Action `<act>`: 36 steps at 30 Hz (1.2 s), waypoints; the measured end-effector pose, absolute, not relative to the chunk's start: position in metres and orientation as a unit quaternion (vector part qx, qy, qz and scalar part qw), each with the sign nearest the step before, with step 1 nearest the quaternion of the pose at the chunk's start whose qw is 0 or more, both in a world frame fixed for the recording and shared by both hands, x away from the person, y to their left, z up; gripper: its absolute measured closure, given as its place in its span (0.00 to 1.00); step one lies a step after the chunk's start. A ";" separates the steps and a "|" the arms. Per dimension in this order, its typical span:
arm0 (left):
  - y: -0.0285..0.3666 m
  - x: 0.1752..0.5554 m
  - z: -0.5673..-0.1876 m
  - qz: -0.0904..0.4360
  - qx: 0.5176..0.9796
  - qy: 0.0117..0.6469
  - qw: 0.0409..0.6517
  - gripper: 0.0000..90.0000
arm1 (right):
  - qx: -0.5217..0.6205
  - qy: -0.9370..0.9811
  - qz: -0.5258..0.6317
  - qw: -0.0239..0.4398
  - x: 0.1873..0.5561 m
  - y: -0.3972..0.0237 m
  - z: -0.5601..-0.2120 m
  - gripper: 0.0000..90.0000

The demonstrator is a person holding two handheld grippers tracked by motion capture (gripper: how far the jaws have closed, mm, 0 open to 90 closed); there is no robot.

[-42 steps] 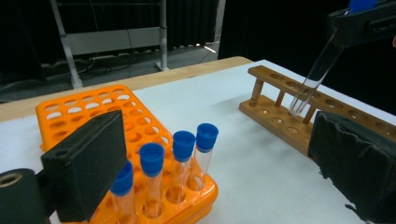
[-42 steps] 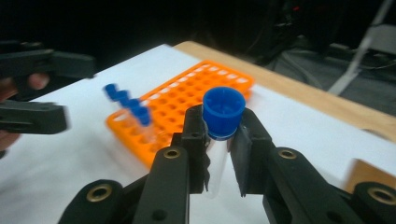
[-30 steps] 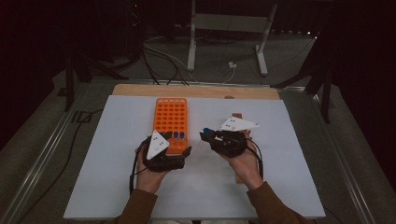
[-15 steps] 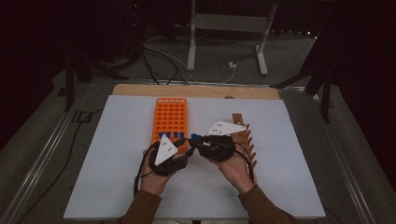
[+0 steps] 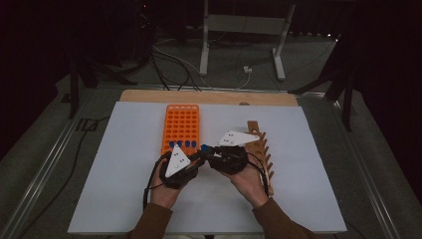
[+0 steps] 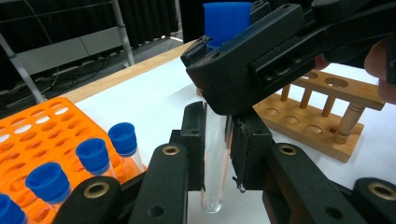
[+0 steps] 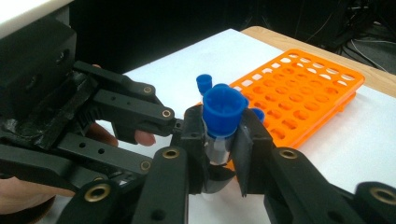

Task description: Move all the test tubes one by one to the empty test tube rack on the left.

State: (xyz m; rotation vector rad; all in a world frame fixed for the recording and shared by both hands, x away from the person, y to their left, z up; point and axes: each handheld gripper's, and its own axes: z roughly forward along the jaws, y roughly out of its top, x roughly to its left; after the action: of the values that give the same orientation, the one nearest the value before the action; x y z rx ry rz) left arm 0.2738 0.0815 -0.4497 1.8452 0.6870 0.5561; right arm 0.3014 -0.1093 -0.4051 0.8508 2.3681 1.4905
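Observation:
A clear test tube point(image 6: 215, 158) with a blue cap point(image 7: 223, 108) hangs upright between both grippers above the white mat. My left gripper point(image 6: 215, 140) is shut on its lower glass part. My right gripper point(image 7: 219, 140) is shut on it just under the cap, reaching in above the left jaws as a black block point(image 6: 243, 70). In the high view the two grippers meet nose to nose, left gripper point(image 5: 197, 156) and right gripper point(image 5: 209, 151), just in front of the orange rack point(image 5: 181, 119). The tube's round bottom hangs free.
Several blue-capped tubes point(image 6: 93, 154) stand in the near rows of the orange rack point(image 6: 42, 121). A wooden tube rack point(image 5: 260, 149) with round holes lies right of the hands, close behind the right gripper point(image 6: 322, 107). White mat point(image 5: 109, 179) spreads left and right.
The two grippers have drawn together, the right one moving left off the wooden rack and the left one moving right. Both now grip the same tube.

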 end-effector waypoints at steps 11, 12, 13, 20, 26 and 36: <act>0.097 0.279 -0.449 0.229 0.756 0.318 0.525 0.87 | 0.294 0.796 0.515 0.119 0.303 -0.120 -0.401 0.43; 0.098 0.279 -0.449 0.229 0.755 0.319 0.525 0.87 | 0.294 0.796 0.515 0.124 0.303 -0.121 -0.401 0.39; 0.099 0.279 -0.449 0.229 0.754 0.321 0.526 0.86 | 0.295 0.795 0.514 0.128 0.303 -0.122 -0.401 0.35; 0.104 0.279 -0.446 0.232 0.750 0.325 0.527 0.86 | 0.303 0.796 0.499 0.162 0.304 -0.128 -0.402 0.14; 0.111 0.280 -0.442 0.233 0.741 0.334 0.534 0.86 | 0.310 0.793 0.497 0.168 0.308 -0.139 -0.406 0.06; 0.122 0.280 -0.439 0.234 0.732 0.345 0.539 0.87 | 0.325 0.787 0.494 0.175 0.312 -0.159 -0.411 0.00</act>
State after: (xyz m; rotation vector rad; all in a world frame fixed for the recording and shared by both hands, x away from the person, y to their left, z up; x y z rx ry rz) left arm 0.2799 0.1225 -0.4387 1.7411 0.8209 0.5571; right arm 0.3121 -0.1594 -0.4109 0.9207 2.2295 1.3997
